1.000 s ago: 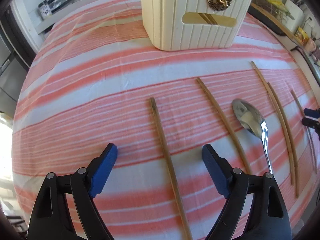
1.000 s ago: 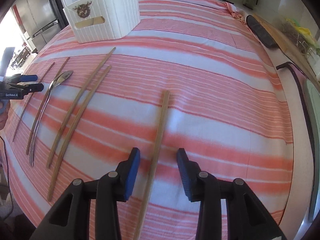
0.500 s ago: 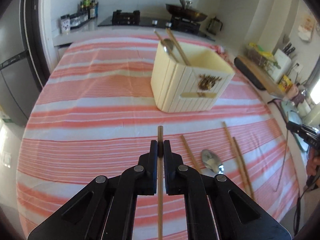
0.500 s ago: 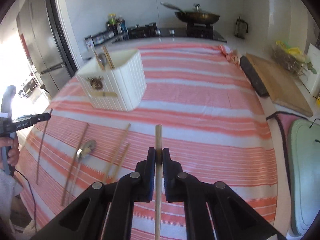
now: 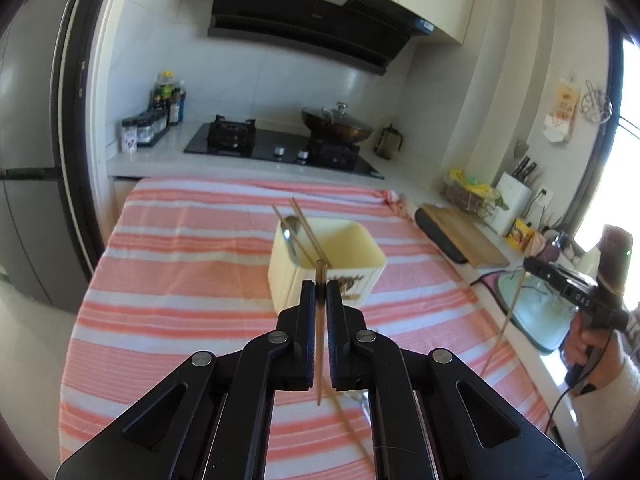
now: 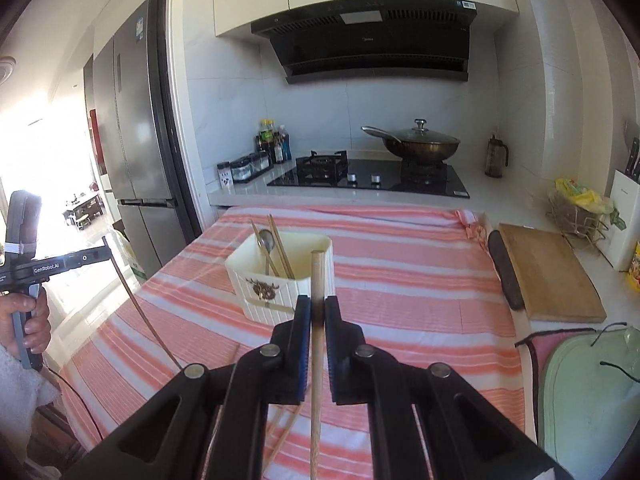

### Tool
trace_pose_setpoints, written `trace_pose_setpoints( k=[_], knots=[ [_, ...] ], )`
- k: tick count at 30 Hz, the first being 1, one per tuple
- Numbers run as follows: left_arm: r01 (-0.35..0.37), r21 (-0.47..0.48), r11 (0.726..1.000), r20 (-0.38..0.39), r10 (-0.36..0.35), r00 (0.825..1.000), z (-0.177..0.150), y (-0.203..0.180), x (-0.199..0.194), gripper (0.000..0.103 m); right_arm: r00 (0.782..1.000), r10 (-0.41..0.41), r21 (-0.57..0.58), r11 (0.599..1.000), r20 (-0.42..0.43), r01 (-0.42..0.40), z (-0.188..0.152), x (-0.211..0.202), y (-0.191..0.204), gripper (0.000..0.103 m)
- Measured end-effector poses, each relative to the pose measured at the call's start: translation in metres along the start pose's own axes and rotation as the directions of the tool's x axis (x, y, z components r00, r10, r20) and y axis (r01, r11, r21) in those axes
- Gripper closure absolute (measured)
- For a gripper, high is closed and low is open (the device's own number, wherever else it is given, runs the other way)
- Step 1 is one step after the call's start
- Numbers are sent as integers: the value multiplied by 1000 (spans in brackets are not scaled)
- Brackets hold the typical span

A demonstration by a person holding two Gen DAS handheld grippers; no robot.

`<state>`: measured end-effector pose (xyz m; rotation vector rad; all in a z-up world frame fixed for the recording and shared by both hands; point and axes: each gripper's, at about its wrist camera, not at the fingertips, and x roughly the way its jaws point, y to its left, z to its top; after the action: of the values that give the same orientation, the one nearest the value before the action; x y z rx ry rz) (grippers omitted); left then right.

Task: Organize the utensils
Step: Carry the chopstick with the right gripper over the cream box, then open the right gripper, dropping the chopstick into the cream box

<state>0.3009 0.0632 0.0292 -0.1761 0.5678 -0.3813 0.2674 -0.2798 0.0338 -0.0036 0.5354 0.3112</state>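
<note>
Pinching 1 chopstick [image 5: 320, 280], left gripper [image 5: 320, 292]; right gripper [image 6: 317, 308] clamping 1 chopstick [image 6: 316, 360], cream holder [image 6: 320, 256] beyond

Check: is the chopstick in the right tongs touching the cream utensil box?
Apart. The left wrist view shows the right tongs holding their chopstick well to the side of the cream utensil box.

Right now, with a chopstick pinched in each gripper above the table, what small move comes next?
Probably carry both forward over the cream ribbed plastic holder and tip them in. The left gripper and right gripper each clamp a wooden chopstick, and the holder already keeps chopsticks and a spoon.
</note>
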Motion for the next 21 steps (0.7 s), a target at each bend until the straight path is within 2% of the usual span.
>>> trace_pose_setpoints(
  k=[7,10,13,15,17,19,21],
  knots=[
    [-7,14,1000,144,5,990,83,-16,6,100,992,34,-22,999,121,-31,71,39,9,96],
    [-51,6,999,200,49,979,111,-20,24,100,978,34,-32,999,205,-28,105,60,16,96],
    [-104,-3,995,221,102,970,121,-19,55,100,957,17,-15,1000,291,-13,130,85,22,96],
    [-118,-16,993,200,119,973,119,-16,78,100,936,-14,-25,999,351,24,137,105,27,96],
    [-132,-34,991,157,136,978,113,-10,102,100,930,-51,-34,997,365,69,136,130,31,96],
    [-143,-50,988,98,147,984,103,-1,126,100,942,-66,-37,996,329,83,129,160,31,96],
    [-156,-58,986,40,158,987,93,5,146,100,963,-56,-32,997,262,66,115,189,29,96]
  ],
)
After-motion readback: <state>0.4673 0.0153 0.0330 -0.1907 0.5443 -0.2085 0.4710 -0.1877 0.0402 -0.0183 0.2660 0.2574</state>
